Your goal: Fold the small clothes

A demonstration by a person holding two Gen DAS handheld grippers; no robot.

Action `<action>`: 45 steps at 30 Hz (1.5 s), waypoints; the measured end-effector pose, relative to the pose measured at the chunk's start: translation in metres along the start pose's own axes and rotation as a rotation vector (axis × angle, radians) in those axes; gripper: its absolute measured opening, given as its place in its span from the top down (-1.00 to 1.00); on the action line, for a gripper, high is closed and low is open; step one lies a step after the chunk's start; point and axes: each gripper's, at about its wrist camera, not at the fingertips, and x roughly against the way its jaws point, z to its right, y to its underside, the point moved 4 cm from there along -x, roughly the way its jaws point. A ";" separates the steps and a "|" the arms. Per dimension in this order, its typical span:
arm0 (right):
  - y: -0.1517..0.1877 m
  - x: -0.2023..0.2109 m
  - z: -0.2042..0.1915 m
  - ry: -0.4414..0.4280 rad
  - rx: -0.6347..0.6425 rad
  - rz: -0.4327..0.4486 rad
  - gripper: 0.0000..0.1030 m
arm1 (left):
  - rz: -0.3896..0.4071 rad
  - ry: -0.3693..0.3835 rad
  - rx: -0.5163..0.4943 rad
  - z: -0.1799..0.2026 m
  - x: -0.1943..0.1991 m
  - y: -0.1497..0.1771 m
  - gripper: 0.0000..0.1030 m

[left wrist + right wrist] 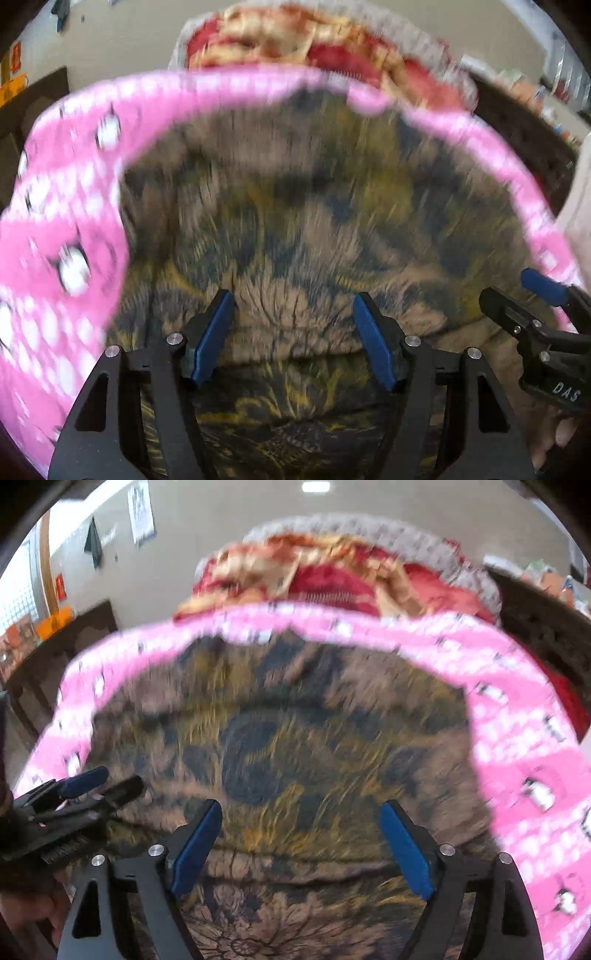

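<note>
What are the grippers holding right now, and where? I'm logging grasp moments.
Nothing. The left gripper and right gripper both hang open above the brown patterned cloth, with no fabric between their fingers.

White letters "DAS" on the black body of the right gripper point(532, 295)

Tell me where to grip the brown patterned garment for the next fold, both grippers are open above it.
Probably the near folded edge of the brown patterned garment, the raised crease running across just ahead of the left gripper and the right gripper. Come in low from the near side, one gripper toward each end. The far edge lies flat on the pink cloth, offering less to pinch. Blur hides finer detail.
</note>
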 end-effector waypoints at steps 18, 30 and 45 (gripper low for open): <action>0.020 -0.025 0.000 0.021 0.020 -0.038 -0.79 | 0.036 -0.032 -0.019 0.002 0.002 0.002 -0.39; 0.020 -0.027 0.001 0.018 0.016 -0.039 -0.82 | 0.036 -0.035 -0.021 0.002 0.002 0.002 -0.39; 0.020 -0.027 0.000 0.013 0.018 -0.040 -0.83 | 0.036 -0.036 -0.020 0.002 0.002 0.002 -0.39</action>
